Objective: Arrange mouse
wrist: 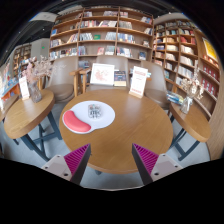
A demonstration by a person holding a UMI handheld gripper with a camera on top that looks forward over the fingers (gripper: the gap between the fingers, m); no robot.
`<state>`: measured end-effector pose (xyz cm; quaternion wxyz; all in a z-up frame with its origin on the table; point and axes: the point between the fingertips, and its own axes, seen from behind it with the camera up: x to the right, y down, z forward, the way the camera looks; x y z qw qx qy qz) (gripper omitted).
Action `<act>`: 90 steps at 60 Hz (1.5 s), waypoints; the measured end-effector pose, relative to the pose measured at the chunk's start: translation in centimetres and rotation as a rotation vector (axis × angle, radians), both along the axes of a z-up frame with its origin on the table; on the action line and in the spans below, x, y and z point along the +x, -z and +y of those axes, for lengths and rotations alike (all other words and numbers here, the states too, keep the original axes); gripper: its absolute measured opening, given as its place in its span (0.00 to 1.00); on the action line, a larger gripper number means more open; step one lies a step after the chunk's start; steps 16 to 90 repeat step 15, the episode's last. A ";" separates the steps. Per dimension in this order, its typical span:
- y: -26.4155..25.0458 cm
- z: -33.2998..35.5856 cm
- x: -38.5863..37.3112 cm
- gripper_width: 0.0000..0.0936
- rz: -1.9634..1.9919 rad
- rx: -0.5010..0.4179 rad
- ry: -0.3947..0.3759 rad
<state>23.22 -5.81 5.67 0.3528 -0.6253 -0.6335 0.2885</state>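
Note:
A small dark mouse (95, 111) lies on a white round mouse mat (92, 115) with a red wrist rest (75, 122) at its near left side. The mat sits on the left part of a round wooden table (125, 128). My gripper (112, 160) is well short of the mat, above the table's near edge. Its two fingers with magenta pads (76, 158) stand wide apart and hold nothing. The mouse is beyond the fingers, a little to the left.
Bookshelves (100, 35) fill the back wall and the right side. Chairs (63, 76) and upright display cards (102, 73) stand behind the table. Another round table with a plant (35, 75) is at the left, a third table (190, 110) at the right.

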 end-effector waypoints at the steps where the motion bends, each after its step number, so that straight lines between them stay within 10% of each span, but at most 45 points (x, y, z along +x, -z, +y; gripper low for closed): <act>1: -0.1 0.0 0.0 0.91 0.003 0.001 0.001; 90: -1.2 0.0 -0.6 0.91 0.042 0.021 -0.004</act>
